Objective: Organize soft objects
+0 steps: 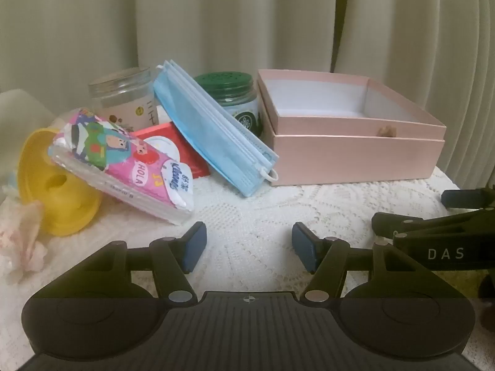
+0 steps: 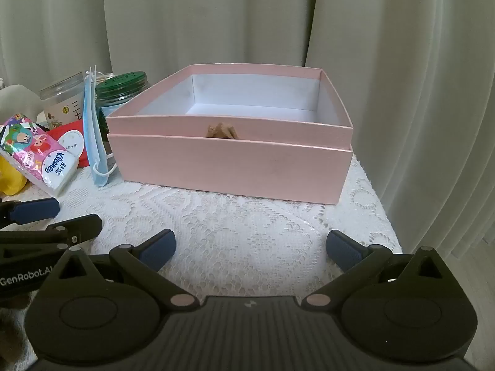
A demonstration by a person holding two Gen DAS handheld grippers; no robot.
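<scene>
- While both tools hang above the bench, neither grips anything: the left tool has its blue-padded fingers apart over bare white lace cloth, and the right tool stands wider still, nothing between its pads.
- Right tool faces the open pink cardboard box, which sits on the lace straight ahead of it; white inside, nothing seen in it. A small brown knot or tag shows at the front wall, where the inner tray meets the outer sleeve.
- Left tool sits just beside the right one; each shows at the edge of the other's view.
- Ahead-left of the left tool: a pink cartoon-printed pocket tissue pack, tilted, its upper end propped on a yellow plastic dish-shaped thing.
- Behind the pack, a flat red packet lies on the bench.
- A stack of light blue pleated face masks leans across the red packet, lower end near the box's left corner.
- Further back: a clear jar with a paper label and a green-lidded jar.
- Far left edge: something pale pink and fluffy, blurred.
- Backdrop: cream curtain.
</scene>
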